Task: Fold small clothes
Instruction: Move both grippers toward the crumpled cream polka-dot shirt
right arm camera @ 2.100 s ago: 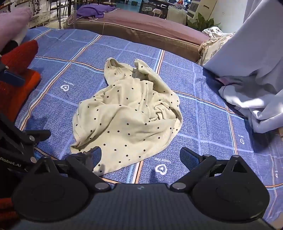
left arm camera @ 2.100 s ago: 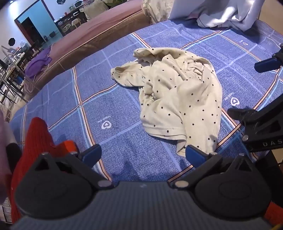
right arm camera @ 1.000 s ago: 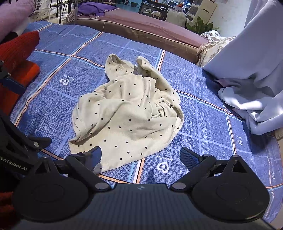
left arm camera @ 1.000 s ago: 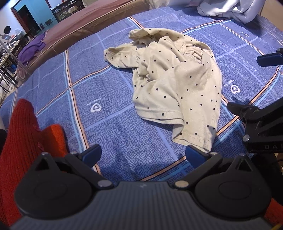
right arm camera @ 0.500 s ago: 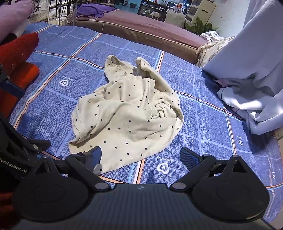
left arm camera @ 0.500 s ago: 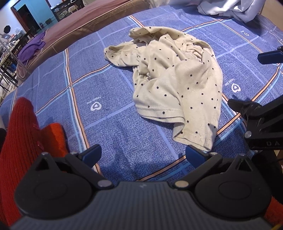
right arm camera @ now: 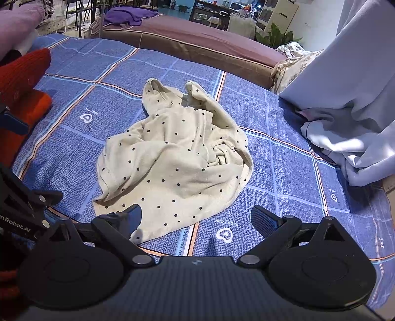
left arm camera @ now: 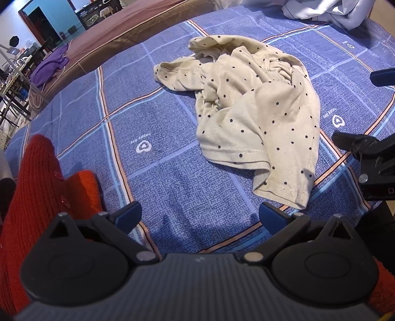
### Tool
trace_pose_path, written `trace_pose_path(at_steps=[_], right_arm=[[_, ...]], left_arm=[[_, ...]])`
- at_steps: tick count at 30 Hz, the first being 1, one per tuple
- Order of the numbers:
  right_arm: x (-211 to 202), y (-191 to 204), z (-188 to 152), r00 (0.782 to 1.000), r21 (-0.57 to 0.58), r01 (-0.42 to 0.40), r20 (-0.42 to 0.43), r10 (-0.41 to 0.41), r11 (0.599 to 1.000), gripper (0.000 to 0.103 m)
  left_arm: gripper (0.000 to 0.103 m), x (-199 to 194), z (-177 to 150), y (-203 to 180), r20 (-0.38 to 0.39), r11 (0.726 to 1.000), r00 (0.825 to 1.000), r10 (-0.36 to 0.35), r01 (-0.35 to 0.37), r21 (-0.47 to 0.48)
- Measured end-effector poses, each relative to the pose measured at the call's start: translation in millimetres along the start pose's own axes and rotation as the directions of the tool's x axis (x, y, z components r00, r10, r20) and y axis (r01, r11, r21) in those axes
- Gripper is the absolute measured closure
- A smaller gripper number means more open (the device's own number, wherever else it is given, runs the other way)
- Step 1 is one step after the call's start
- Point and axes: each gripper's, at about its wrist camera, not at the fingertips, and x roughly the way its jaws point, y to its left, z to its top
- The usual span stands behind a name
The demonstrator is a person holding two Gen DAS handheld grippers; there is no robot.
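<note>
Left wrist view: crumpled cream polka-dot garment on blue plaid bedspread; left hand-held gripper and right hand-held gripper both spread wide, empty.

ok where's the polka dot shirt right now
The polka dot shirt lies crumpled mid-frame in both wrist views on the blue plaid bedspread, just ahead of both open grippers, its near hem beside the right gripper.

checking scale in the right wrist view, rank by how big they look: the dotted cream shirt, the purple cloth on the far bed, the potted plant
1. dotted cream shirt, largest by far.
2. purple cloth.
3. potted plant, about the same as the cloth; both sit far back, so their real sizes are unsure.
</note>
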Motion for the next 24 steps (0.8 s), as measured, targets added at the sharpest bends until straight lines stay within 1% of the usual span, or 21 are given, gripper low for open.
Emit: trace_pose_path(at_steps=[24], right_arm=[[0.9, 0.9, 0.1, 1.000, 0.000, -0.002, 0.001, 0.002, 1.000, 0.000]], left_arm=[[0.000, 1.8, -0.9, -2.8, -0.006, 1.000, 1.000, -0.002, 0.002, 0.015]])
